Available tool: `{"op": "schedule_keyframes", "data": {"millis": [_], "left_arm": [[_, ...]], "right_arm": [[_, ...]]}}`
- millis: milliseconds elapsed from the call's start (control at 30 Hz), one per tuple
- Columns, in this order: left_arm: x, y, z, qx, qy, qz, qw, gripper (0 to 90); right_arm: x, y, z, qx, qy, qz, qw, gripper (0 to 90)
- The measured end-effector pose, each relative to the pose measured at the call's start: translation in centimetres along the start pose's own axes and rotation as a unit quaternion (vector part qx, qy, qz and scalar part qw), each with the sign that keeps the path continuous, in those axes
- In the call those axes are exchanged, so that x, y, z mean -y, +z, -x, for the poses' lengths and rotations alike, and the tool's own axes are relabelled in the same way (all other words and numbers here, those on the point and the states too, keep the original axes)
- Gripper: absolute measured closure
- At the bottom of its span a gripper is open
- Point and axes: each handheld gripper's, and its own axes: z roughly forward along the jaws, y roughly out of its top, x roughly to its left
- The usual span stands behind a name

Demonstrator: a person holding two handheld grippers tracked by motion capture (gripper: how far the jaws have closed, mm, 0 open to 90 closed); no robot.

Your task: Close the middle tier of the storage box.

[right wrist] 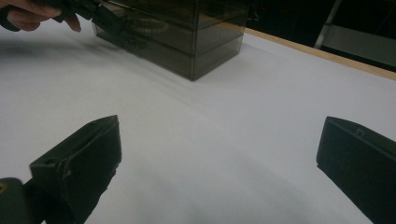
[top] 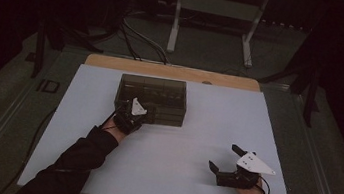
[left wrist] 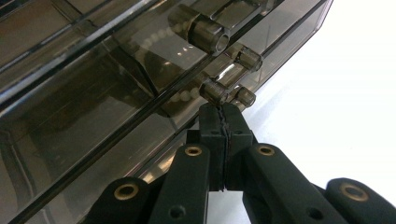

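Observation:
A smoky see-through drawer box stands at the far middle of the white table. My left gripper is at the box's front, jaws shut. In the left gripper view the pads meet flat against each other, and the tips of my left gripper sit right under the small knobs of a drawer on the box; I cannot tell if they pinch anything. A string of pale beads lies inside. My right gripper rests at the near right, open and empty.
The right gripper view looks across the bare table to the box, with the left hand and its gripper at the box front. A wooden edge runs along the table's far side. Cables and a metal stand lie beyond.

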Motion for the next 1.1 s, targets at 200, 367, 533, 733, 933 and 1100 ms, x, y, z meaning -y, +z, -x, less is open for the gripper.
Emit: {"op": "schedule_keyframes", "data": {"millis": [200,367,533,733,933,1100], "left_arm": [[-0.31,0.19,-0.12,0.002,0.004,-0.005,1.0000,90.0],[-0.34,0.29,-0.14,0.005,0.001,-0.006,1.0000,90.0],[-0.33,0.18,-0.18,0.007,-0.002,-0.007,1.0000,90.0],[-0.19,-0.32,-0.23,0.008,-0.004,-0.005,1.0000,87.0],[-0.28,-0.36,-0.17,0.005,-0.001,-0.008,1.0000,87.1],[-0.15,-0.61,-0.01,0.001,-0.006,-0.004,1.0000,87.4]], "right_arm": [[0.01,0.02,-0.02,0.000,0.001,-0.001,1.0000,0.0],[0.03,0.03,-0.01,-0.001,0.001,-0.001,1.0000,0.0],[0.02,0.04,-0.02,-0.001,0.001,-0.001,1.0000,0.0],[0.02,0.04,-0.03,-0.001,0.000,-0.002,1.0000,0.0],[0.02,0.05,-0.06,-0.001,0.000,-0.002,1.0000,0.0],[0.03,0.04,-0.02,-0.001,0.000,-0.002,1.0000,0.0]]}}
